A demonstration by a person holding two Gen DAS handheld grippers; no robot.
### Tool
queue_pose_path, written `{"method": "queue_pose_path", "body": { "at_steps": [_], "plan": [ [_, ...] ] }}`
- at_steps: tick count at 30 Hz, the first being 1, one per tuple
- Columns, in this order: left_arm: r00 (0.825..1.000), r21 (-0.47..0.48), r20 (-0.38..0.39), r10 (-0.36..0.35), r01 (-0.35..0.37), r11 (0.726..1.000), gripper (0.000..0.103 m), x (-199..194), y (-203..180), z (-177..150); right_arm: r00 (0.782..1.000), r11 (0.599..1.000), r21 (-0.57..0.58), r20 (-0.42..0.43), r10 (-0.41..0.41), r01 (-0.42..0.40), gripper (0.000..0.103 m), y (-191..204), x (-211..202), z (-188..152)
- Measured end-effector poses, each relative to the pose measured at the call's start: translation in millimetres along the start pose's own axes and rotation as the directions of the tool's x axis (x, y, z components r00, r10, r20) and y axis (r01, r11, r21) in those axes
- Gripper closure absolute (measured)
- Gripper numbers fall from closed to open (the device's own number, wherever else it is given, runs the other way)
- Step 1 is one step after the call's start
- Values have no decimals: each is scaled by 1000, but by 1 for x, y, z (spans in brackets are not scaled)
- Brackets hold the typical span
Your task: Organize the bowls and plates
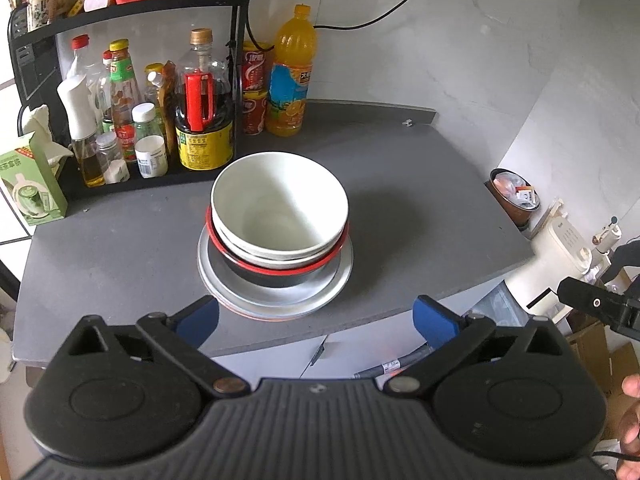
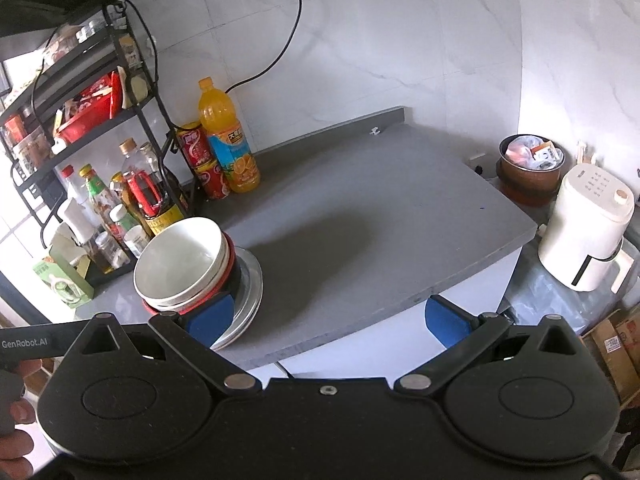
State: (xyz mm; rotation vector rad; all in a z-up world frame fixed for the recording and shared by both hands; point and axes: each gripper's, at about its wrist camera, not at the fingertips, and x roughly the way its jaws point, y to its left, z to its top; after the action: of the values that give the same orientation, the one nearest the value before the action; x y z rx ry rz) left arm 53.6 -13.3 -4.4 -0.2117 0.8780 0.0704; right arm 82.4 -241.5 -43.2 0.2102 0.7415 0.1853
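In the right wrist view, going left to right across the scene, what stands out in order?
Green carton → stack of bowls and plates → orange juice bottle → brown pot → white appliance.

White bowls (image 1: 280,204) nested, stacked on plates (image 1: 276,292)

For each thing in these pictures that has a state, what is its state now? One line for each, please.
White bowl: upright, empty, on top of the stack.
Red-rimmed black bowl: upright, under the white bowls.
Plates: stacked flat, at the bottom of the stack.
Orange juice bottle: upright, capped.
Left gripper: open, holds nothing.
Right gripper: open, holds nothing.
Brown pot: no lid, filled with packets.
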Motion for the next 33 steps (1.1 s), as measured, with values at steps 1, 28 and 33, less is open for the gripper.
{"method": "queue_pose_path", "body": {
  "at_steps": [1,28,33],
  "plan": [
    [1000,1,3,1,-1,1000,1,-2,0,-1,1000,1000,-3,-2,5,-5,0,1,-2,-1],
    [1000,-9,-1,5,-5,1000,1,-26,25,-15,999,998,-64,-44,12,-15,0,38,-13,-9],
    [1000,-8,-2,5,-5,1000,1,-27,26,-14,999,998,-66,-45,13,-16,0,37,-13,-10]
  ]
}}
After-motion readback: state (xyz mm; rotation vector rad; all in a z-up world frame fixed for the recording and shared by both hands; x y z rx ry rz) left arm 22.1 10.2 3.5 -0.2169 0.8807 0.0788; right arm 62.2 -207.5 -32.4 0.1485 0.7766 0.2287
